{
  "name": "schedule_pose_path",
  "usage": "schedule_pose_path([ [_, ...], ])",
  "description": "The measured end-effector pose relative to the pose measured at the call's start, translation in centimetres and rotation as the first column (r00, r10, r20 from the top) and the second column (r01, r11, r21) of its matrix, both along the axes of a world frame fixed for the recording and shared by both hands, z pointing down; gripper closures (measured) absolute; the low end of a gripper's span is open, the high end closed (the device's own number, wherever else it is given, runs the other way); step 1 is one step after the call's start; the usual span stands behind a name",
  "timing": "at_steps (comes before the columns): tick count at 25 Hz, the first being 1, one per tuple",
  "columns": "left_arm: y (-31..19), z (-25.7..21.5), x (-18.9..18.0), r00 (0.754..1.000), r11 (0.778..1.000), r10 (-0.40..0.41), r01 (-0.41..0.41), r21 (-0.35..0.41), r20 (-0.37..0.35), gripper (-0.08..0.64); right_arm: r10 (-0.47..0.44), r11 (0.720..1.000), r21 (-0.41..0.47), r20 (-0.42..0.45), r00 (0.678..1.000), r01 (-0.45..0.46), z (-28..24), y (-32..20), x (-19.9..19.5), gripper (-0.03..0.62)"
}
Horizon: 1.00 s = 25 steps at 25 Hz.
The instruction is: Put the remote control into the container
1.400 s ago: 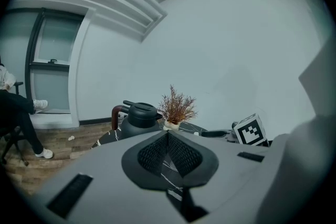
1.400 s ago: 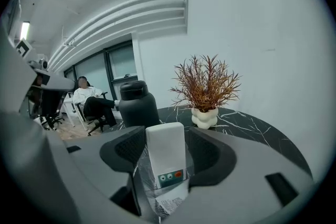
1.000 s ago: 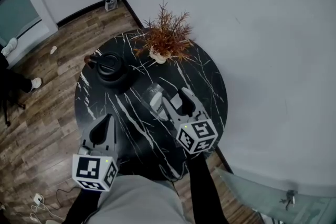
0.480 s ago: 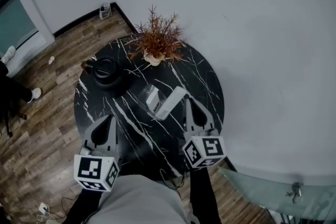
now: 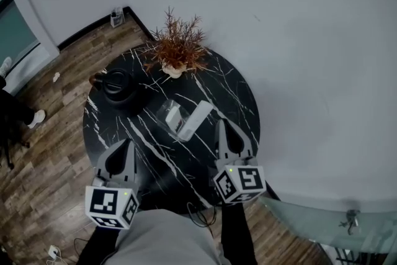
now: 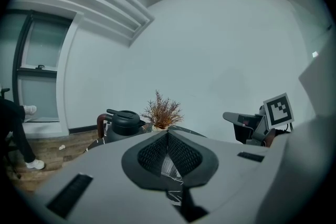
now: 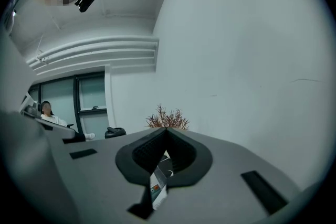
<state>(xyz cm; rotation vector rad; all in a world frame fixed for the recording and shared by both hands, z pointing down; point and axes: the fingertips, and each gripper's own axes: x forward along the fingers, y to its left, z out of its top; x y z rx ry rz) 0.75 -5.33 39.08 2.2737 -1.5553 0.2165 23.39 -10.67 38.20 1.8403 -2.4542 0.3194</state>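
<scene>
The white remote control point(image 5: 198, 118) lies slanted on the round black marble table point(image 5: 242, 102). Its lower end is at the clear container point(image 5: 167, 113), which has a small white thing inside. How deep the remote sits in the container I cannot tell. My right gripper point(image 5: 221, 125) is shut and empty, a short way to the right of the remote. In the right gripper view the remote point(image 7: 157, 187) shows below the closed jaws of the right gripper point(image 7: 167, 130). My left gripper point(image 5: 128, 143) hangs shut and empty over the table's near left; in its own view the left gripper point(image 6: 168, 133) has its tips together.
A black kettle point(image 5: 117, 85) stands at the table's left. A pot of dried reddish plant point(image 5: 175, 48) stands at the back. A grey wall curves close behind the table. Wooden floor point(image 5: 43, 152) with cables lies to the left. A person sits far off point(image 7: 46, 108).
My right gripper has let go of the remote at the container, drawn back toward me and shut. The remote stays leaning at the container. The left gripper has barely moved.
</scene>
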Motion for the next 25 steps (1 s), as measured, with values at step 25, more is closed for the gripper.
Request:
schedule_pose_path([
  [25, 0.48, -0.47, -0.61, 1.000, 1.000, -0.023, 0.023, 0.011, 0.002, 0.552, 0.010, 1.000, 0.006, -0.017, 1.000, -0.010, -0.15, 0.48, 0.59, 0.589],
])
